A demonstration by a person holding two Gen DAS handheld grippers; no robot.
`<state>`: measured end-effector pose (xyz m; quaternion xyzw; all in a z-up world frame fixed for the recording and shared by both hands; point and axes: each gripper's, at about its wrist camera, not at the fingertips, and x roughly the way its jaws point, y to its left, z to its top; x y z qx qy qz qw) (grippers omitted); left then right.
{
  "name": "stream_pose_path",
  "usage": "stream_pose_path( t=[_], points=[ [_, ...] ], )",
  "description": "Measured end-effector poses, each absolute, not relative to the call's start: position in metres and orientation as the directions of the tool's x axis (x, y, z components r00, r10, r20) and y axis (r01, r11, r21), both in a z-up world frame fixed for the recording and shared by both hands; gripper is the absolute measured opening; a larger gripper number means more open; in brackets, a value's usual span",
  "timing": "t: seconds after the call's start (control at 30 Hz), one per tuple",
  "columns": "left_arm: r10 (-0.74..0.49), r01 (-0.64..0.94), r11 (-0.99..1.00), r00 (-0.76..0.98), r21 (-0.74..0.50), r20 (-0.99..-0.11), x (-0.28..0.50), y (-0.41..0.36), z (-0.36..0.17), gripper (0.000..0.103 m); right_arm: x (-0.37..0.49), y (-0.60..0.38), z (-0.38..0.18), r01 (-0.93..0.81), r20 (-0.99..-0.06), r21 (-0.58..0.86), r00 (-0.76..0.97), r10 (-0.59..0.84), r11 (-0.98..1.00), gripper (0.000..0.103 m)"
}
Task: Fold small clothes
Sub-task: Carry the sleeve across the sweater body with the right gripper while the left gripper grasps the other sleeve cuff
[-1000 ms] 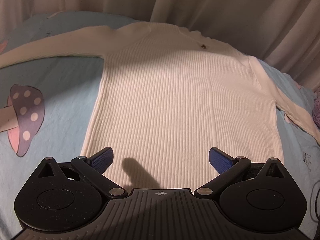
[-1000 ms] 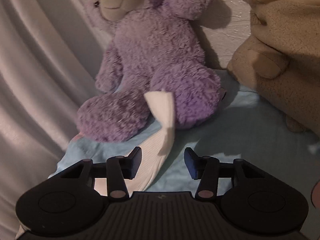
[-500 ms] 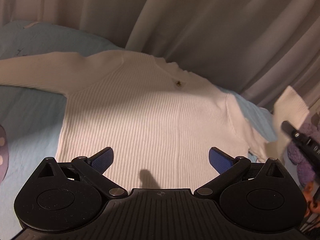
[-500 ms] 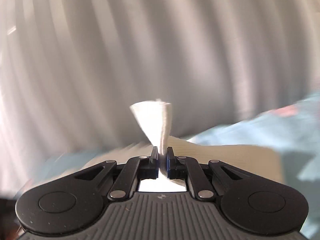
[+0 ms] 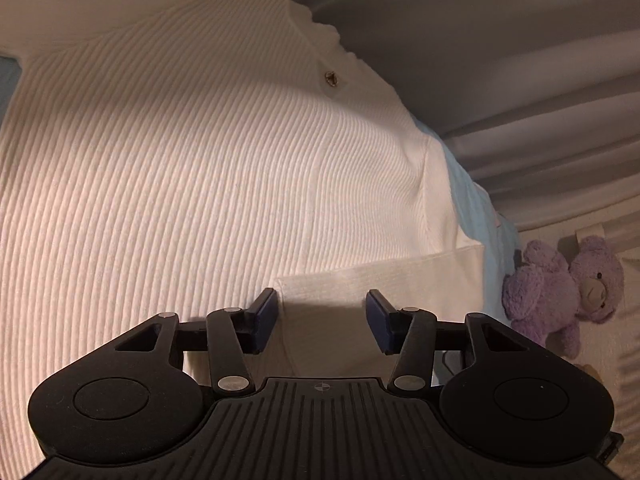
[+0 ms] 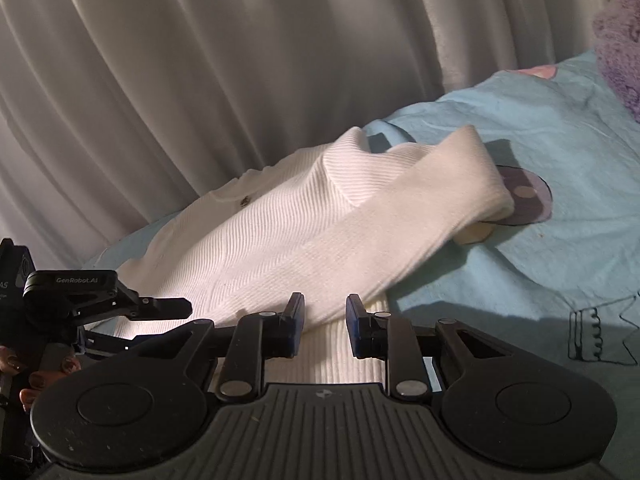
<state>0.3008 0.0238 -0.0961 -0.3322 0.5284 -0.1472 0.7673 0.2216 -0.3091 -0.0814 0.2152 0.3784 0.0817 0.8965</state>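
A white ribbed sweater (image 5: 200, 168) lies flat on the light blue bedsheet (image 6: 540, 264). Its right sleeve (image 6: 400, 224) is folded across the body, with the cuff (image 5: 320, 292) lying between my left fingers. My left gripper (image 5: 321, 322) is open, hovering low over the cuff end. My right gripper (image 6: 325, 326) is open just above the sleeve and the sweater's body, the cloth lying loose between the fingertips. The left gripper also shows in the right wrist view (image 6: 160, 306) at the left edge.
Grey curtains (image 6: 200, 80) hang along the far side of the bed. A purple plush bear (image 5: 560, 300) lies at the right, beyond the sweater. The sheet has a printed mushroom (image 6: 524, 196) partly under the sleeve fold.
My right gripper carried the sleeve cuff over the sweater's body, then opened and let it go. My left gripper moved forward and right, and its jaws narrowed around the cuff end.
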Motion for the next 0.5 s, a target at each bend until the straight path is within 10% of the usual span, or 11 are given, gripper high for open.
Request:
stream_pose_path(
  t=[0.23, 0.33, 0.5],
  points=[
    [-0.597, -0.083, 0.741, 0.372, -0.666, -0.711, 0.297, 0.021, -0.101, 0.049, 0.222, -0.310, -0.089, 0.058, -0.651, 0.470, 0.696, 0.302, 0.881, 0.029],
    [-0.579, -0.055, 0.770, 0.358, -0.636, -0.732, 0.303, 0.010, -0.102, 0.008, 0.221, -0.309, -0.085, 0.063, -0.647, 0.466, 0.705, 0.291, 0.883, 0.029],
    [-0.558, 0.015, 0.792, 0.421, -0.610, -0.715, 0.314, 0.004, -0.084, 0.007, 0.226, -0.317, -0.075, 0.090, -0.647, 0.432, 0.724, 0.239, 0.898, 0.029]
  ],
)
